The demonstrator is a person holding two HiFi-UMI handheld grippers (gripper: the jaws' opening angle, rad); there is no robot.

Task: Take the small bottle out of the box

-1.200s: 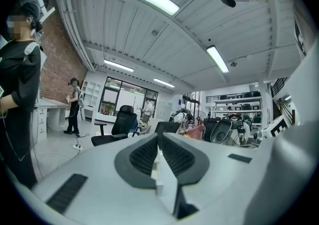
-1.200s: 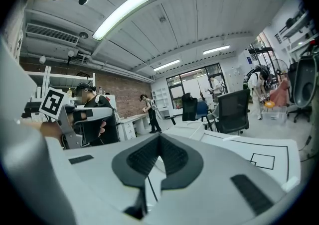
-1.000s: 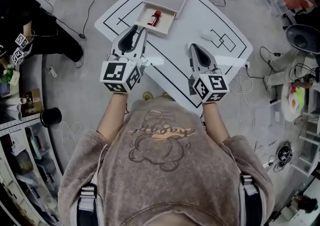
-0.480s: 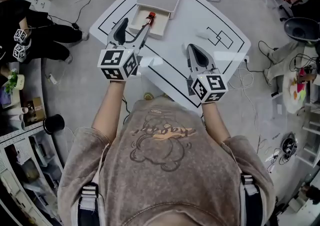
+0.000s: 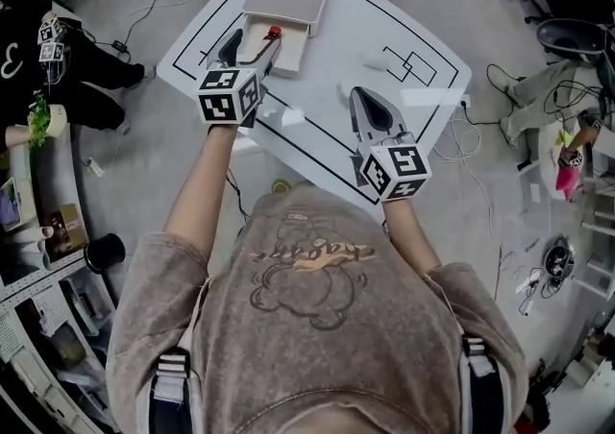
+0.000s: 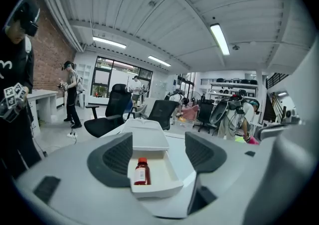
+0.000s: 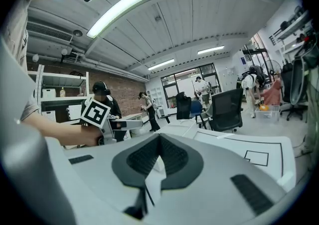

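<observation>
The left arm reaches out nearly straight, its left tool [image 5: 256, 41] [image 6: 158, 152] tilted slightly down at the near end of the open box [image 5: 288, 56] [image 6: 160, 189]. Its jaws have just been opening and stand wide, clamping nothing. The small bottle [image 5: 274, 34] [image 6: 142, 171] sits inside the box, just ahead of them. The right tool [image 5: 357, 92] [image 7: 159, 142], jaws together and empty, hovers over the desk [image 5: 413, 24] on a bent arm.

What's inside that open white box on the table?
One small red-capped bottle with a white label is in the box. Nothing else shows, though its near wall hides a strip of floor.
</observation>
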